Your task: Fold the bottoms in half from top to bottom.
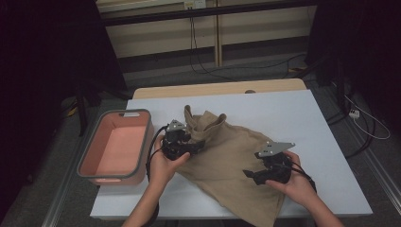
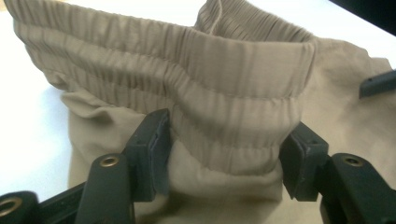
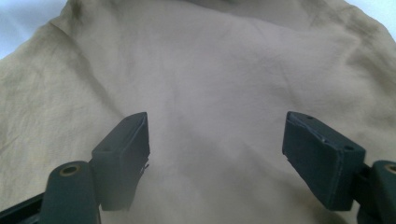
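Note:
Tan cloth shorts point(image 1: 231, 156) lie spread on the white table point(image 1: 293, 123), the gathered elastic waistband point(image 2: 187, 79) standing up at the far left end. My left gripper point(image 1: 195, 143) is at that waistband, and its open jaws point(image 2: 224, 140) straddle a bunched fold of the band, the pads close to the cloth on both sides. My right gripper point(image 1: 250, 176) hovers over the near right part of the shorts, open point(image 3: 217, 140), with flat fabric point(image 3: 219, 79) below and nothing between its pads. A tip of the right gripper point(image 2: 378, 83) pokes in at the edge of the left gripper view.
A pink basin with a grey rim point(image 1: 146, 142) stands at the table's left edge, close to my left hand. Bare white tabletop stretches to the far right. Cables point(image 1: 364, 123) trail on the floor beyond the right edge.

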Tool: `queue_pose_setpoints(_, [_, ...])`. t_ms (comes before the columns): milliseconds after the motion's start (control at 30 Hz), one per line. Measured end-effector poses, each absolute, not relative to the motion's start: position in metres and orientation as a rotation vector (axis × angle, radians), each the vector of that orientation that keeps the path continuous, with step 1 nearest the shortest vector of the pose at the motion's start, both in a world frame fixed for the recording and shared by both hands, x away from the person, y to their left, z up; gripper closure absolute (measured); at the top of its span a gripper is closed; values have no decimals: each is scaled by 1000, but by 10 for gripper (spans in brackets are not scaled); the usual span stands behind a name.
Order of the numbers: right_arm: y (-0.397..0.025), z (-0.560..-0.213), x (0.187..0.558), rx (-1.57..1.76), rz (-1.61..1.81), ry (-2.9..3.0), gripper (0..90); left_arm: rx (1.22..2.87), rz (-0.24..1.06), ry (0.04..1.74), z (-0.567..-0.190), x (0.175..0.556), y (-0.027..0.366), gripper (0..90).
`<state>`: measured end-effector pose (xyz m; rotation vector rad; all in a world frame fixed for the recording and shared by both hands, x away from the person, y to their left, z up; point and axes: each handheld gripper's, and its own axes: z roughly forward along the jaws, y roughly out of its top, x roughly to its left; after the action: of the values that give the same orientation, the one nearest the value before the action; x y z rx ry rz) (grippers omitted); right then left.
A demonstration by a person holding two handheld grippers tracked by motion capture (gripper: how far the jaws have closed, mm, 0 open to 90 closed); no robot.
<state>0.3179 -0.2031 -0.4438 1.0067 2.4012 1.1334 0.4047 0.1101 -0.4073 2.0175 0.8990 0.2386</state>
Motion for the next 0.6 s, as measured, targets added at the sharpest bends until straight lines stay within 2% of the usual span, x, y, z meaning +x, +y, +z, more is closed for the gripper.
queue_pose_setpoints(600, [-202,-443,322,1003,1129,2401,233,2034,166,885,-413,401,114,345])
